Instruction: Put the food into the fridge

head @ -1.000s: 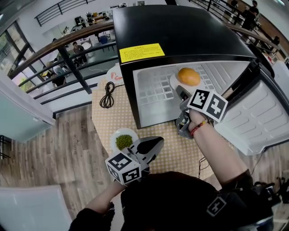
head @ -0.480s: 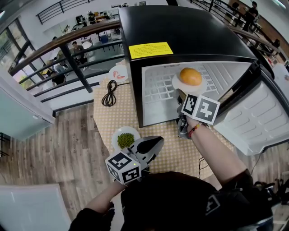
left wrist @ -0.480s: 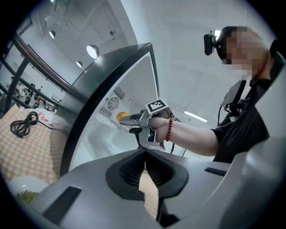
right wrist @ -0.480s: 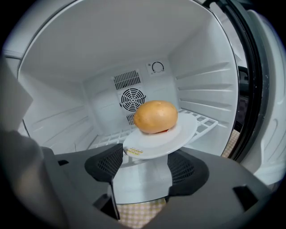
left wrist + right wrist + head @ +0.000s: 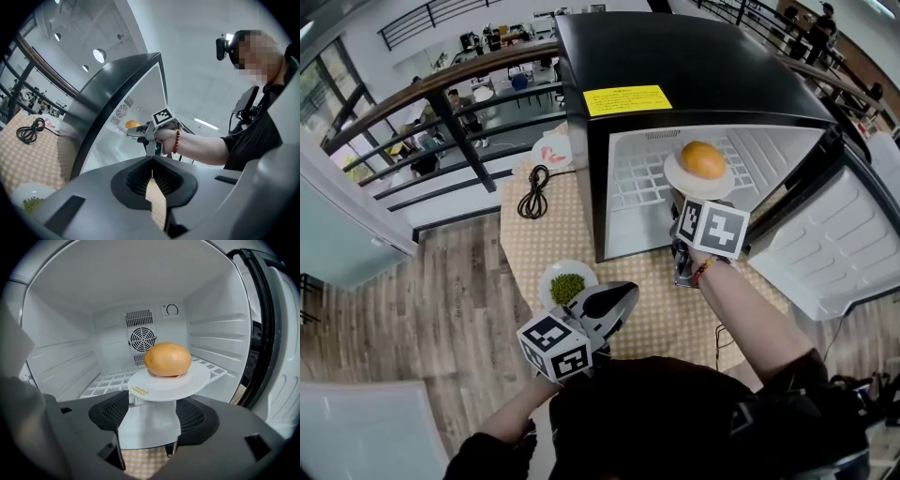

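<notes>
An orange bun (image 5: 703, 159) lies on a white plate (image 5: 682, 178) on the wire shelf (image 5: 108, 383) of the open black fridge (image 5: 675, 56). In the right gripper view the bun (image 5: 168, 359) and plate (image 5: 187, 383) sit at the shelf's front edge. My right gripper (image 5: 677, 207) (image 5: 152, 416) stands open just below and in front of the plate, nothing between its jaws. A second white plate of green peas (image 5: 567, 284) (image 5: 30, 202) rests on the table. My left gripper (image 5: 626, 294) (image 5: 152, 161) hovers beside it, shut and empty.
The fridge door (image 5: 830, 248) hangs open to the right. The round table has a checked cloth (image 5: 661, 314). A black cable (image 5: 534, 193) and another small plate (image 5: 551, 152) lie at the table's far left. A railing (image 5: 441, 103) runs behind.
My right gripper has drawn back a little from the plate's rim toward me. The plate with the bun stays on the shelf. My left gripper has held still.
</notes>
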Tool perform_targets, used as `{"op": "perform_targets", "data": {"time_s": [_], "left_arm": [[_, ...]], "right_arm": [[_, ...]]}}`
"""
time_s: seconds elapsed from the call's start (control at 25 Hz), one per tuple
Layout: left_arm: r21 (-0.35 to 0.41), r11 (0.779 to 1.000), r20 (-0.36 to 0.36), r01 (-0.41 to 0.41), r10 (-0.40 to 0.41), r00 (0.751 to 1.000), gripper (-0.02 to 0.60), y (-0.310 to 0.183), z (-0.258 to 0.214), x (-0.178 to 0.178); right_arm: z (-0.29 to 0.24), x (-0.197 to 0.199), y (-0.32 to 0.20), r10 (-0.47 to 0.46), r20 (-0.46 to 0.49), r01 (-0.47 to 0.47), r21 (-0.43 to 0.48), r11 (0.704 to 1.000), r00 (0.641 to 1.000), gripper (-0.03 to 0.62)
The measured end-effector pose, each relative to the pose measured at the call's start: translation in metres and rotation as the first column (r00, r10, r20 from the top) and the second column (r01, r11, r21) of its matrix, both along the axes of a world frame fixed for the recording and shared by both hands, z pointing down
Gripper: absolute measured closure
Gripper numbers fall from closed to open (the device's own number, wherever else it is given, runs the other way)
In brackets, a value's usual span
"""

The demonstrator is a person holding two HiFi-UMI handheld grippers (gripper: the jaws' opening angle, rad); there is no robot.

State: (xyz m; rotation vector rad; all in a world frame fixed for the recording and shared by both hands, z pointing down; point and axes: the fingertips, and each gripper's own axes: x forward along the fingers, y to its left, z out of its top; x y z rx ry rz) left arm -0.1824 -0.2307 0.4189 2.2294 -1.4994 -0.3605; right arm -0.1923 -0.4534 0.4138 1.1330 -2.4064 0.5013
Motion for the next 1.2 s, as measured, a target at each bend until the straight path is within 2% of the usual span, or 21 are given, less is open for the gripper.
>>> {"op": "perform_targets", "data": {"time_s": [0.24, 0.72, 1.2], "left_arm": [[0.001, 1.000, -0.008, -0.004, 0.004, 1.000, 0.568, 0.002, -0.001, -0.001], [0.016, 1.000, -0.010, -0.017, 0.017, 1.000, 0.568, 0.000, -0.005, 0.003], [0.013, 1.000, -0.025, -0.015, 0.015, 1.000, 0.568, 0.006, -0.003, 0.005]], "right_arm": [[-0.002, -0.001, 0.001, -0.009, -0.025, 0.010, 0.022, 1.000, 1.000, 0.287], [0.003, 0.000, 0.013, -0.054, -0.033, 0.053, -0.040, 0.998, 0.998, 0.287], [0.014, 0.004, 0.019, -0.078, -0.068, 0.075, -0.059, 0.995, 0.995, 0.287]]}}
